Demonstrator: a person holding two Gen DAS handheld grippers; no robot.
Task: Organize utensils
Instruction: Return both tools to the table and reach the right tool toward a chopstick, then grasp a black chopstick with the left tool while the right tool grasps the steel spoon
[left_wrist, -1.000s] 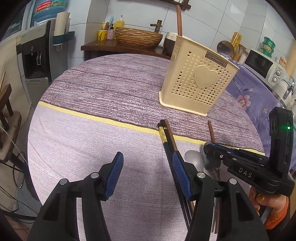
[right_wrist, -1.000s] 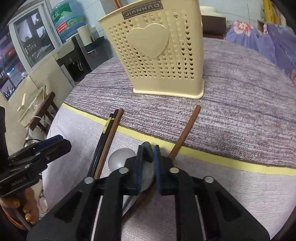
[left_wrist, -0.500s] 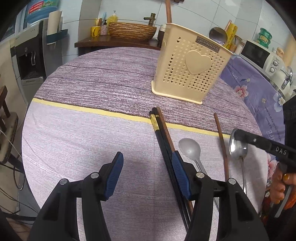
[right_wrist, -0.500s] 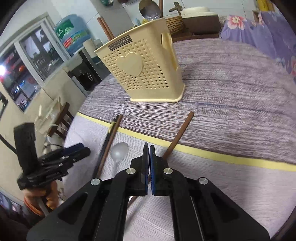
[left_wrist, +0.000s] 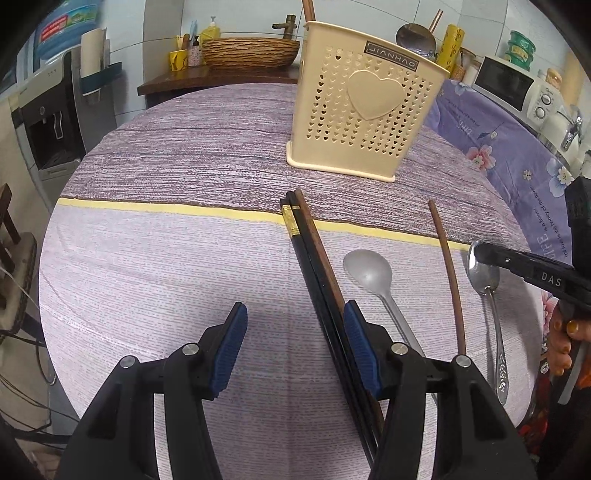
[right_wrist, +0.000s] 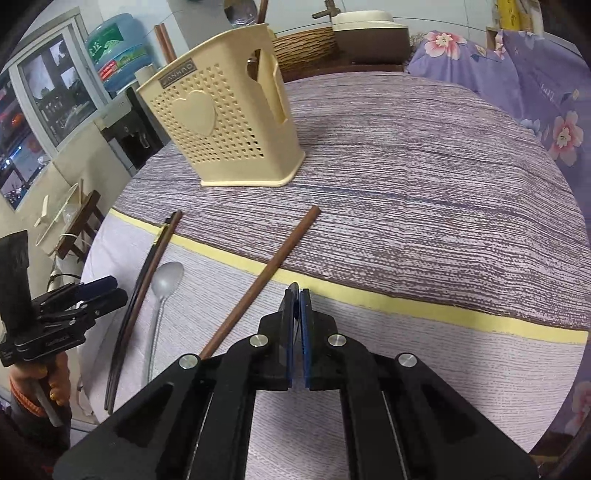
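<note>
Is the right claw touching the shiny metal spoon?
Touching: in the left wrist view the shut right claw grips the bowl of the shiny metal spoon, which hangs below it.

Microwave (left_wrist: 508, 86), woven basket (left_wrist: 250, 51), perhaps a water dispenser (left_wrist: 48, 122)

Look at the cream utensil holder (left_wrist: 364, 110): a small dark plate near its top rim reads "JIANHAO", shown mirrored in the left wrist view, and in the right wrist view the same plate (right_wrist: 176, 73) is too slanted to read in full. Your right gripper (left_wrist: 480, 254) carries white letters "DAS" on its black finger. The purple flowered cloth (left_wrist: 517, 155) beside the table has a line of printed writing along its edge, but you cannot read it. The label on the blue water bottle (right_wrist: 112, 48) shows characters too blurred to make out
</note>
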